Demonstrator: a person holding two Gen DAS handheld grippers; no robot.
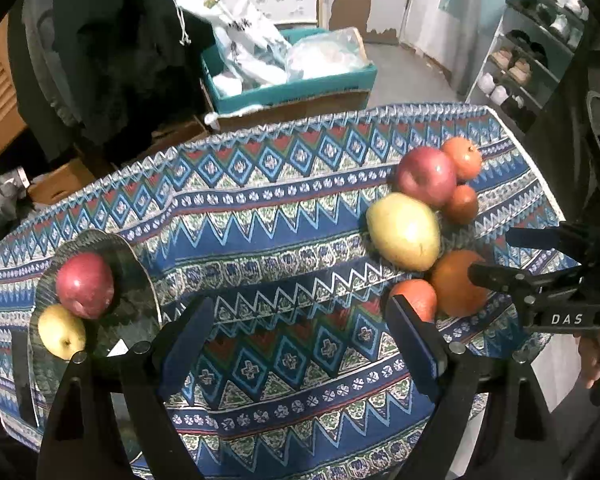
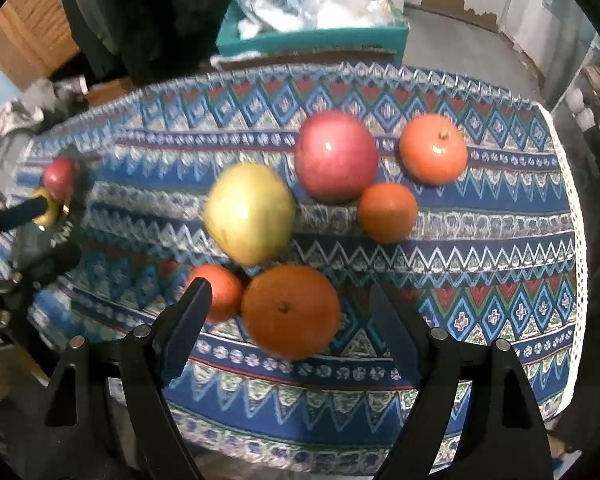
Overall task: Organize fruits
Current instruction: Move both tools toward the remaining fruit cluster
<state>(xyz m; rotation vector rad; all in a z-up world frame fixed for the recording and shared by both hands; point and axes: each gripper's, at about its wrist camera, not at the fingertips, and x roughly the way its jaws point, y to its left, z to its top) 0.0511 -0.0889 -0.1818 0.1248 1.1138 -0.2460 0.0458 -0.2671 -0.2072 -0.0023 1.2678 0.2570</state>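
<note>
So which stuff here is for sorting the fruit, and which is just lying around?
For the job: the glass plate holding a red apple and a yellow apple; the loose red apple, yellow apple and four oranges, the biggest nearest the open right claw.

Lying about: teal box, shoe rack.

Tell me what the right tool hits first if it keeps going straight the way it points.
Most likely the large round orange: it sits between the open fingers of the right tool, nearest in line. A smaller orange fruit lies just beside the left finger. Depth is hard to judge in the fisheye view.
</note>
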